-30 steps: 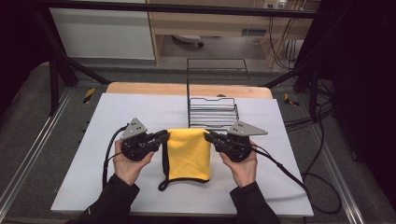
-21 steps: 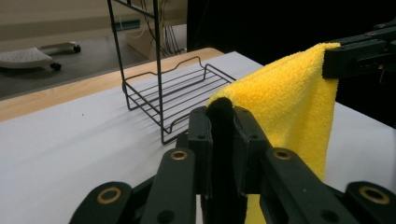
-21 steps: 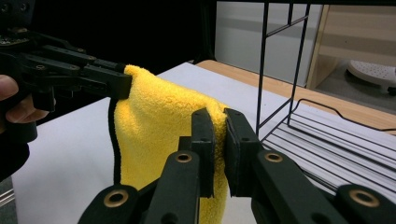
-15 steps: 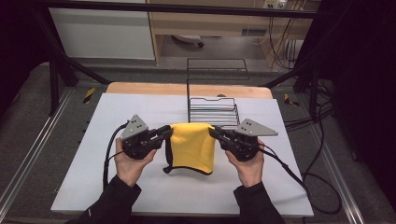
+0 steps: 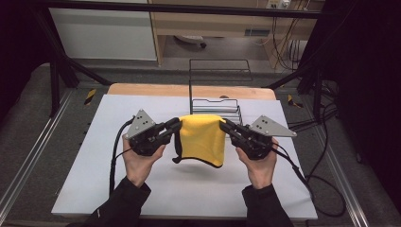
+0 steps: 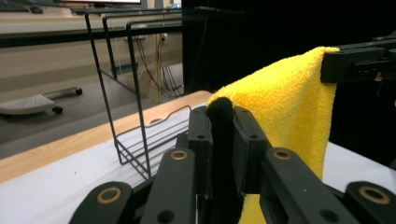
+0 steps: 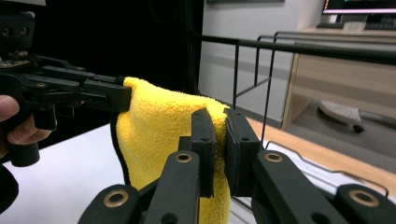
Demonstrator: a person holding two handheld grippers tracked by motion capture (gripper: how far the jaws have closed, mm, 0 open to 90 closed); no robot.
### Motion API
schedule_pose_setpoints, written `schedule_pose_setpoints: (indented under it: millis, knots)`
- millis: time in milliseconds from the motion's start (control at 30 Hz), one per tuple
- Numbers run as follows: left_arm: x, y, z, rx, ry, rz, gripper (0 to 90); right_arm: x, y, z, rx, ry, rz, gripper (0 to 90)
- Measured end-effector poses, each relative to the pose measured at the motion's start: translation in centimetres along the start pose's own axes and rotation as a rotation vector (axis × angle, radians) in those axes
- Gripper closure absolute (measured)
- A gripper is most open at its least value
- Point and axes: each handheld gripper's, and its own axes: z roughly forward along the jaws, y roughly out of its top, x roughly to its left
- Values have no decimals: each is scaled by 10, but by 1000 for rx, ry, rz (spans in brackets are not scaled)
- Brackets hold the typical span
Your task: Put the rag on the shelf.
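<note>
Two grippers, one cloth, one wire rack, one tabletop.

Left gripper (image 5: 174,126): held in the person's left hand (image 5: 137,158), jaws clamped on the near-left top corner of the yellow cloth (image 5: 203,138). In the left gripper view the dark-edged corner of the cloth (image 6: 285,102) sits pinched between the two jaws, rising just above them.

Right gripper (image 5: 226,126): held in the person's right hand (image 5: 259,165), jaws clamped on the opposite top corner of the cloth. In the right gripper view the cloth (image 7: 159,135) fills the narrow gap between the jaws, and the left gripper (image 7: 122,97) shows farther off at the cloth's other corner.

Yellow cloth: stretched between the two grippers along its top edge, hanging down below them, lifted clear of the tabletop (image 5: 94,165); dark trim runs along its lower and left edges. A shadow lies on the tabletop beneath it.

Wire rack (image 5: 218,90): black, upright, standing on the tabletop just beyond both grippers and behind the cloth; in the left gripper view it (image 6: 135,93) stands to the left of the jaws, in the right gripper view (image 7: 261,70) to the right.

Tabletop: white surface with a wooden edge beyond the rack.
</note>
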Motion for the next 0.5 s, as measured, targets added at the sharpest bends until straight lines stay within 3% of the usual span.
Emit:
schedule_pose_setpoints:
  millis: [500]
  knots:
    - [-3,31,13,-119,-12,-7,791,-6,27,-13,-98,-56,-36,840]
